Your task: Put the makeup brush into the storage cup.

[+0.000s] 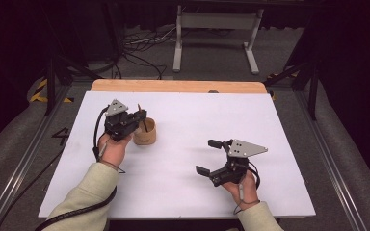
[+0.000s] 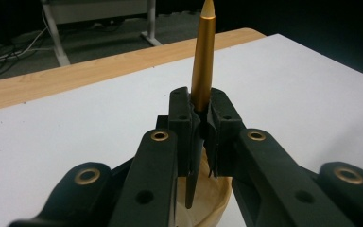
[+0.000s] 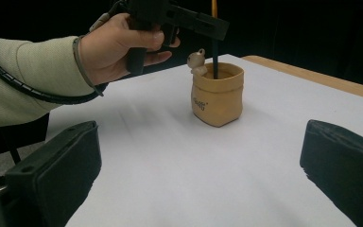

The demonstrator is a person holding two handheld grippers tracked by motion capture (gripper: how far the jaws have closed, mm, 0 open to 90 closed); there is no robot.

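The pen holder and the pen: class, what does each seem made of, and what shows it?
Pen holder: likely glazed ceramic or resin; tan, sack-shaped, soft sheen. Pen: gold barrel with a metallic satin gleam, metal or coated plastic, dark lower part.

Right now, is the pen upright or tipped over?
Upright. The left gripper clamps the pen vertically, its lower tip inside the tan cup.

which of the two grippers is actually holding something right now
The left gripper, by the tan sack-shaped pen cup: its jaws are shut on a gold and black pen standing upright over the cup. The right gripper rests apart, its jaws wide open and empty.
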